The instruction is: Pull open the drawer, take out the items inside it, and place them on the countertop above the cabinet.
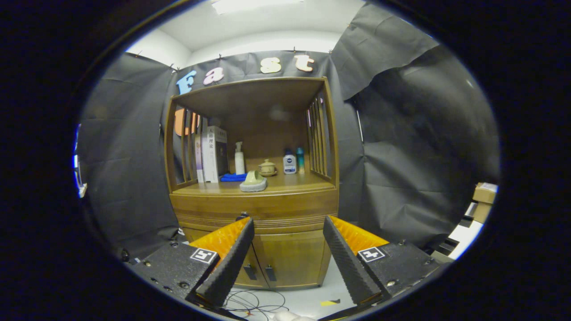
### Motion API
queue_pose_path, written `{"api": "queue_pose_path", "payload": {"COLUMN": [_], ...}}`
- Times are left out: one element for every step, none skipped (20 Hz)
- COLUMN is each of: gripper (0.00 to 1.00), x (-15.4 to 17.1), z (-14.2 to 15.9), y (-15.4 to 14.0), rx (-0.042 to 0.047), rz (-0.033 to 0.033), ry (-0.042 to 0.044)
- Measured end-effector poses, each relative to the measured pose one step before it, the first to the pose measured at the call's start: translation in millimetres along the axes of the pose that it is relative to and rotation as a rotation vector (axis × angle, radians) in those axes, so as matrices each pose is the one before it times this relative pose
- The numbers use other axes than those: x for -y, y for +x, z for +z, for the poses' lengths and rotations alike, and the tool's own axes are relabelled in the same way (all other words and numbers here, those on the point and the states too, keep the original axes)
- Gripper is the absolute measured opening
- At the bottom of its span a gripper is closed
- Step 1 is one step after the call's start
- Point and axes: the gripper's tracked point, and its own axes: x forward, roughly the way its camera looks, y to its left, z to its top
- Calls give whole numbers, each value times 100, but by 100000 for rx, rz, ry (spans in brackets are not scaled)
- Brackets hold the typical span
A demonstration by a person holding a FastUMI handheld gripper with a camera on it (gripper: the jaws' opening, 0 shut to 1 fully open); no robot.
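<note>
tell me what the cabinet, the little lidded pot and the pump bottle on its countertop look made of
Cabinet: wood, warm brown with a satin sheen; grain and slatted sides show. Lidded pot: probably glazed ceramic, pale beige and smooth. Pump bottle: likely white plastic, matte. The hand-held gripper hangs open before the closed drawer, touching nothing.

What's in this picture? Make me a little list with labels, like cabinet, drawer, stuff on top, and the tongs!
cabinet: wooden cabinet with open shelf above, two doors below
drawer: drawer shut, small knob
countertop: books, pump bottle, blue cloth, lidded pot, two small bottles, green item on grey pad
tongs: tongs open, holding nothing, short of the drawer
floor: loose cables
</note>
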Motion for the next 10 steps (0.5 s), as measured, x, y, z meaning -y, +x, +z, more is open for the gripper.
{"api": "queue_pose_path", "payload": {"gripper": [100,100,100,100,100,100,100,100,100,100], "x": [26,31,43,19,-55,-70,-32,-4,-74,-99], "z": [40,65,39,34,4,-46,-24,-48,7,72], "y": [-64,42,-30,-105,-9,-73,-31,121,-81,-6], "rx": [-86,86,89,229,-218,-339,-116,-256,187,5], "rz": [68,-51,-193,76,161,366,265,85,282,520], "ry": [-420,-574,-361,-72,25,49,101,-101,8,61]}}
